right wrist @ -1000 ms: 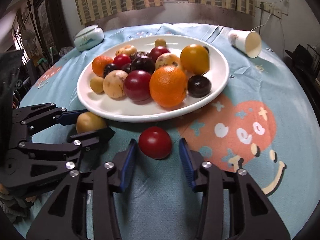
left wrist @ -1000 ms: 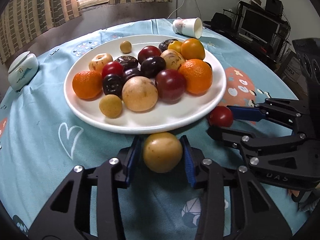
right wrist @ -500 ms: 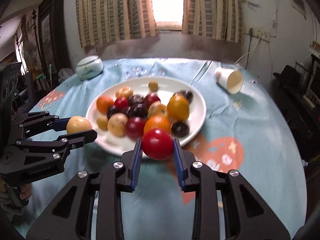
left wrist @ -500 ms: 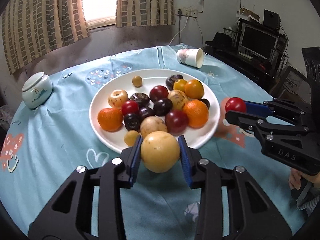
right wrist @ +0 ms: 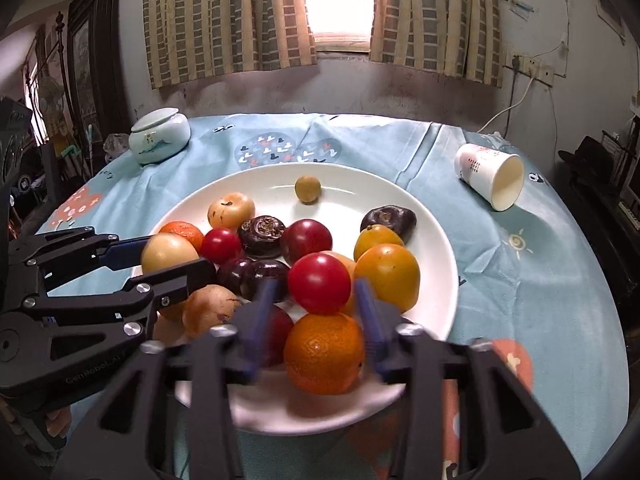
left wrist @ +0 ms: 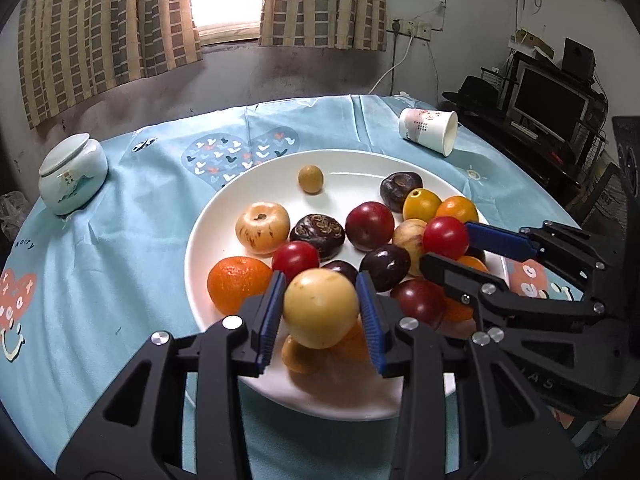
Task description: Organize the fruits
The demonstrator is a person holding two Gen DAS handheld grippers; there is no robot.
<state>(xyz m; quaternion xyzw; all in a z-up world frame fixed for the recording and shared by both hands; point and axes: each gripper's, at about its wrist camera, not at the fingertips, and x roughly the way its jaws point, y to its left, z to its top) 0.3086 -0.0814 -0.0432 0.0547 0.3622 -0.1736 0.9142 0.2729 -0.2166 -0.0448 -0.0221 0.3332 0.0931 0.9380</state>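
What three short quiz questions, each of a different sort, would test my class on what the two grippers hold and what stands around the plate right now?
1. True or false: the left gripper holds a tan round fruit over the white plate.
2. Multiple choice: the right gripper has between its fingers A) an orange, B) a red fruit, C) a paper cup.
3. Fill in: the paper cup on the blue tablecloth lies on its ____.

Key: 1 true; 2 B; 3 side.
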